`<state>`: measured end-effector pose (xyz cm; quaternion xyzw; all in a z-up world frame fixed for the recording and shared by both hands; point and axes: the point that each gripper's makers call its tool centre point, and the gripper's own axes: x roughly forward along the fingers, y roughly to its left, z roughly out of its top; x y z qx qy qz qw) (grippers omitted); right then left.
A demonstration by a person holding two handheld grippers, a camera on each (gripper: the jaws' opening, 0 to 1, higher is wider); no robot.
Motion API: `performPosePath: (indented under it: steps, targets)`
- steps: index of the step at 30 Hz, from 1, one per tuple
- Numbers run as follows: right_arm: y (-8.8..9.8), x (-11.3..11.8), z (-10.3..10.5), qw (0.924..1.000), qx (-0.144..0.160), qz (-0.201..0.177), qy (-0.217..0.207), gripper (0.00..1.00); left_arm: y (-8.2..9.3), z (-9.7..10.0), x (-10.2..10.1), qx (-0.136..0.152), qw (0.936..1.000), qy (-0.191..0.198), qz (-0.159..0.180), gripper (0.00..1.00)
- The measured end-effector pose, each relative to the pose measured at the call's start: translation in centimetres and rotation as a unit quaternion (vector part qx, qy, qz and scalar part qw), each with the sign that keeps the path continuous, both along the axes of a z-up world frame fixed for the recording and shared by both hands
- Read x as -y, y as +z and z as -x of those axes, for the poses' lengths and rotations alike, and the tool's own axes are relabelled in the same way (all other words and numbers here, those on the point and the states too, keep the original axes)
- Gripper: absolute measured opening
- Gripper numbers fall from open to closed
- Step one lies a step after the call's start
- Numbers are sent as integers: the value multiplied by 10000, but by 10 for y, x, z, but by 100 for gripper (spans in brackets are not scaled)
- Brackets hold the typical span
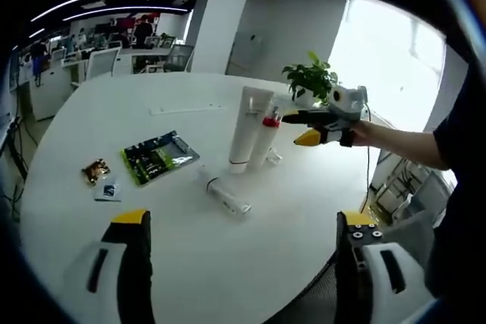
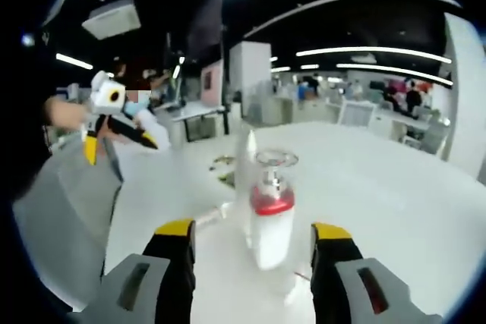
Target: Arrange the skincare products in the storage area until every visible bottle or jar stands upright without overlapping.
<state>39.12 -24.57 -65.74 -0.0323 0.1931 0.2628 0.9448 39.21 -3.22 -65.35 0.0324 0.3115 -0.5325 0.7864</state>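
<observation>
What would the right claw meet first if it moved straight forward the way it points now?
Most likely the red-collared bottle, standing between the right claw's open jaws. The white tube stands beside it; depth is hard to judge.

A round white table (image 1: 319,218) takes up most of the left gripper view. A green packet (image 1: 158,157) lies flat on it, with a small gold wrapper (image 1: 96,171) and a small dark sachet (image 1: 108,190) just beside it. A potted plant (image 1: 311,80) stands at the far edge. Behind are a white pillar (image 1: 216,20), office chairs (image 1: 102,61) and a bright window (image 1: 387,58).
</observation>
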Motion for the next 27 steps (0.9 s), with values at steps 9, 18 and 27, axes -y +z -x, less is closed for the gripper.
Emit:
performPosePath:
  steps: [9,18,27]
  targets:
    - [21,-13,29,9982,-4,-66,-589,69,7,7,-25,-88,9998,-173,-37,94]
    - [33,-31,50,9954,-23,-141,-953,77,13,1,-60,-102,9999,26,14,96]
    - [46,-50,70,9898,-1,-409,-1364,82,20,-5,-94,-34,9998,182,25,96]
